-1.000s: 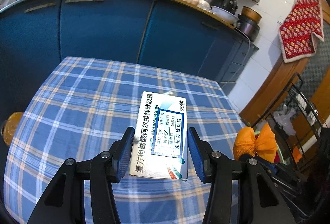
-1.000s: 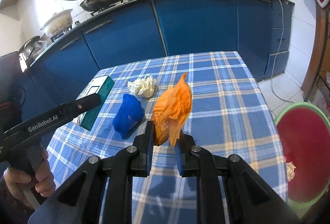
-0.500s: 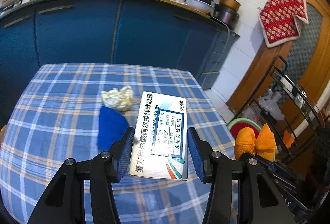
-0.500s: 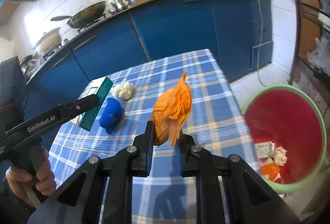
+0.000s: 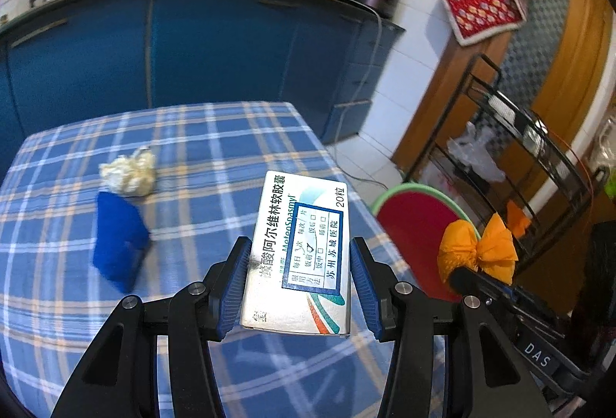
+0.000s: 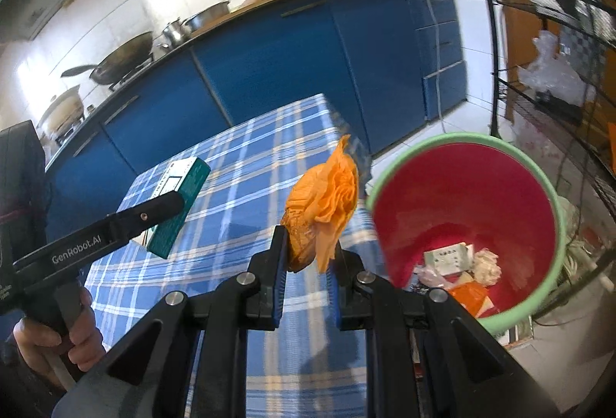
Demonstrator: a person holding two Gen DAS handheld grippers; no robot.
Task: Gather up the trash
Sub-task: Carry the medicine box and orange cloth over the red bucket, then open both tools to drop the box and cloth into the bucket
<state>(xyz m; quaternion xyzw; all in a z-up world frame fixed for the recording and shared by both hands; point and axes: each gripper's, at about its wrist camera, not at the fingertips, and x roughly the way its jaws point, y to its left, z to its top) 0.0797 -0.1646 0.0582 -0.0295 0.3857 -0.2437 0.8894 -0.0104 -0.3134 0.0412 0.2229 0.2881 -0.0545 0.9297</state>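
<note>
across the middle of both views runs the table [image 5: 200, 148], under a blue plaid cloth, with blue cabinets [image 5: 215, 44] behind it at twelve o'clock. off the table's edge, at three o'clock in the right wrist view, stands the bin [image 6: 539, 179], red inside with a green rim, holding a small carton, crumpled paper and an orange scrap at its bottom. the left gripper [image 5: 298, 287] is about half open and clamped on a white medicine box [image 5: 304, 244], its pads pressing the box's long sides; in the right wrist view the same box [image 6: 181, 202] shows its green side at nine o'clock. the right gripper [image 6: 306, 264] is nearly closed, pinching an orange wad [image 6: 323, 210] that stands up between its pads, just beside the bin's rim. on the cloth at nine o'clock in the left wrist view lie a blue scrap [image 5: 119, 244] and, touching its far end, a white paper ball [image 5: 129, 173].
</note>
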